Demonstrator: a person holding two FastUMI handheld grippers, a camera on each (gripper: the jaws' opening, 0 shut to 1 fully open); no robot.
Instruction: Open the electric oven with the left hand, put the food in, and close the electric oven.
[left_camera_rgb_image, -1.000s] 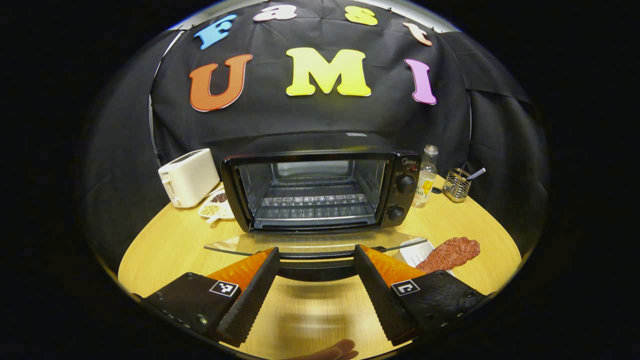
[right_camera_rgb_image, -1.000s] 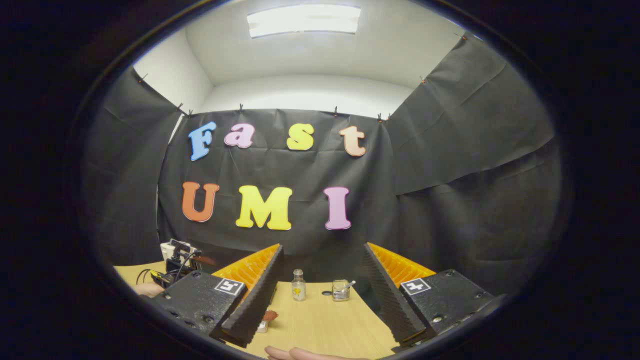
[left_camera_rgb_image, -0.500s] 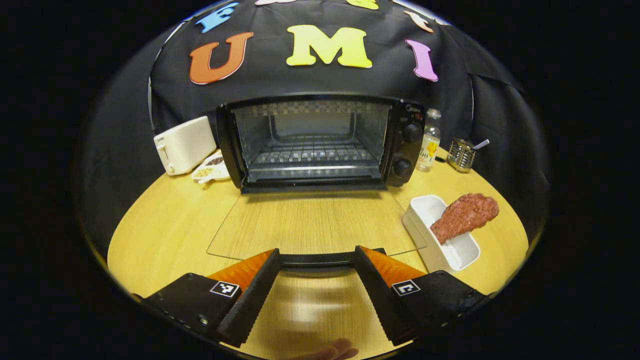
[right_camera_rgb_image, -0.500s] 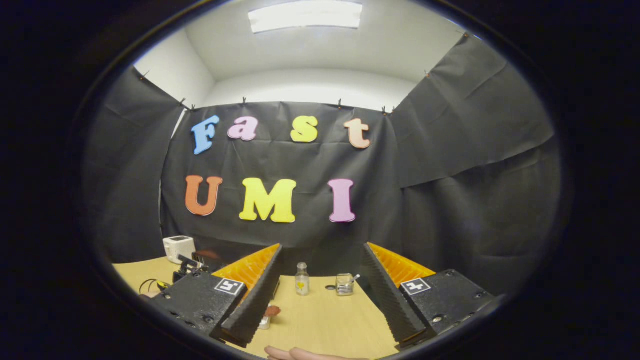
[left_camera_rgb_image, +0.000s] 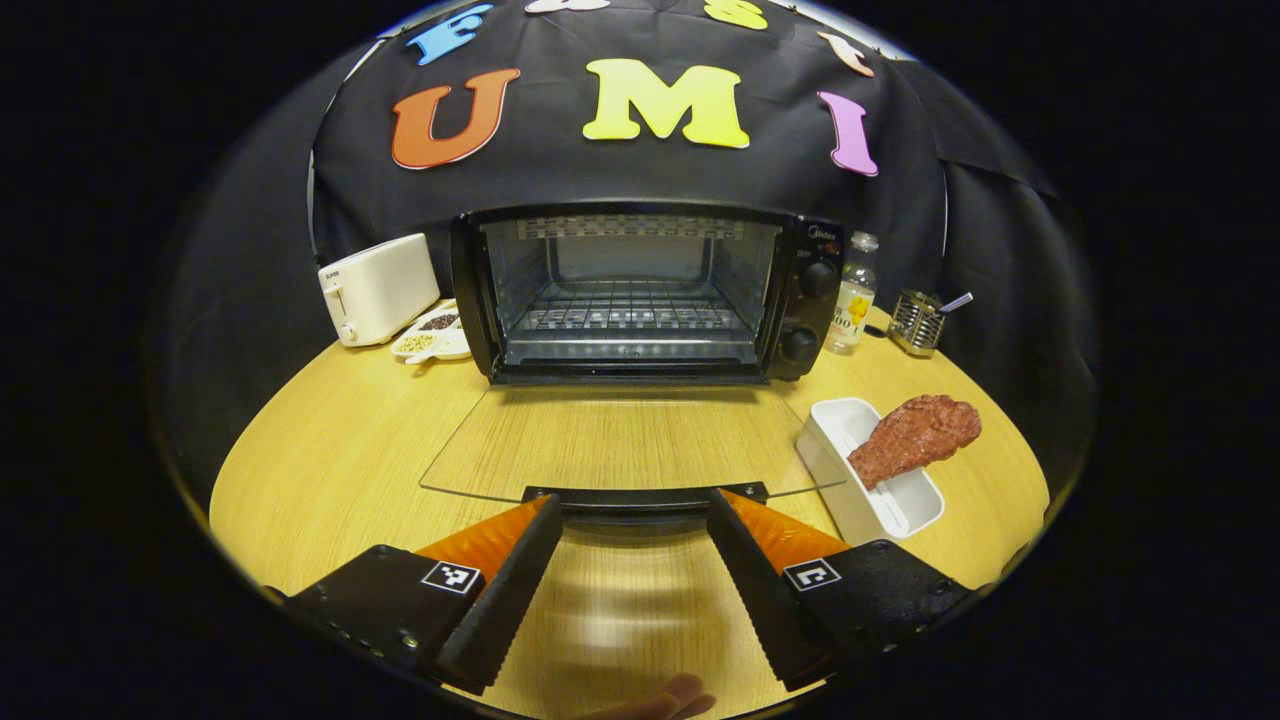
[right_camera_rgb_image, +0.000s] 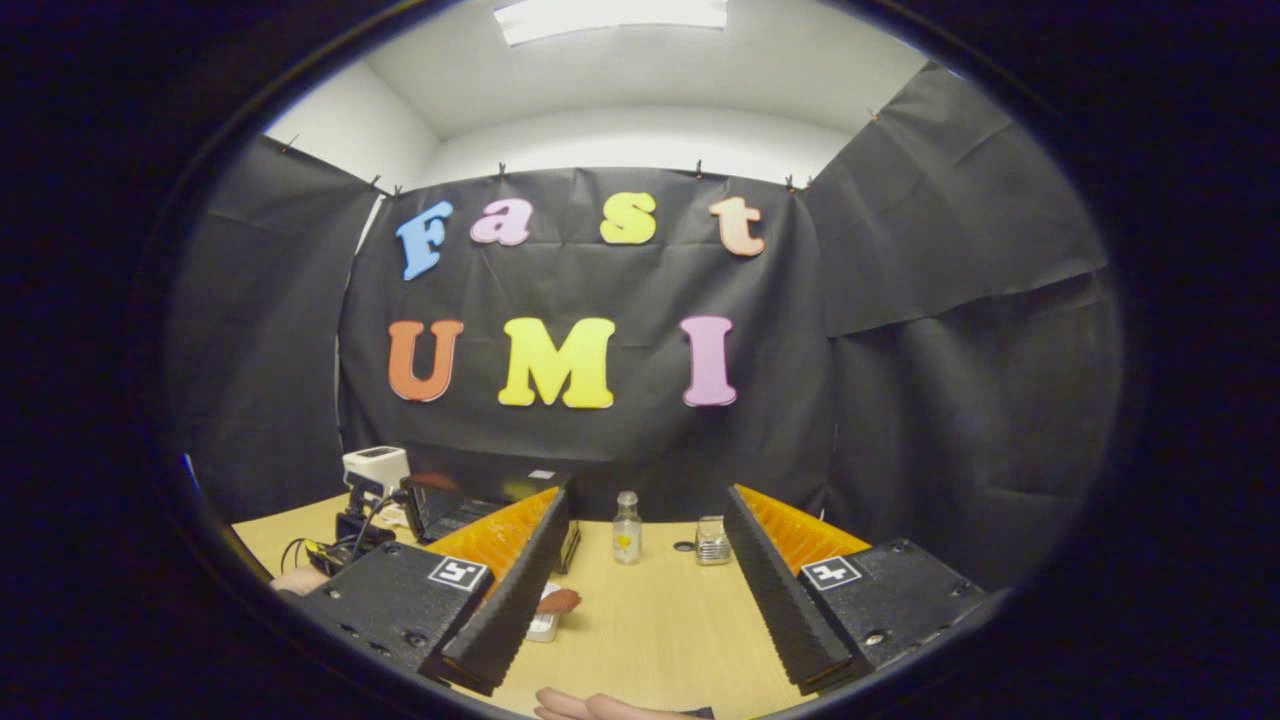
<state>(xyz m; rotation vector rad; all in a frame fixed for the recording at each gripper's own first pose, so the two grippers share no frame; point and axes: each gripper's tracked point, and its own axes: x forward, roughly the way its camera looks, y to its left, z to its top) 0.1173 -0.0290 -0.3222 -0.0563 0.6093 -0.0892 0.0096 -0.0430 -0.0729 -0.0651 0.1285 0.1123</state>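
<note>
The oven (left_camera_rgb_image: 640, 295) door (left_camera_rgb_image: 620, 445) is seen fully lowered over the bench (left_camera_rgb_image: 330, 450). Left tongs (left_camera_rgb_image: 628, 520) are spread (handle (left_camera_rgb_image: 640, 497) between, ungripped); right tongs (right_camera_rgb_image: 645, 560) are spread, empty.

Oven (left_camera_rgb_image: 640, 290) mouth unobstructed above its lowered glass door (left_camera_rgb_image: 620, 440); white tray (left_camera_rgb_image: 870, 480) with meat (left_camera_rgb_image: 915, 435) flanks the door's right edge.

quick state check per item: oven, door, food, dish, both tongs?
Oven: open, rack inside bare.
Oven door: folded fully down, flat over the table.
Meat: not yet in the oven, propped on the white dish's rim.
White dish: on the table, right of the door.
Left tongs: open, fingertips astride the door handle; contact unclear.
Right tongs: open, holding nothing, above the table.
</note>
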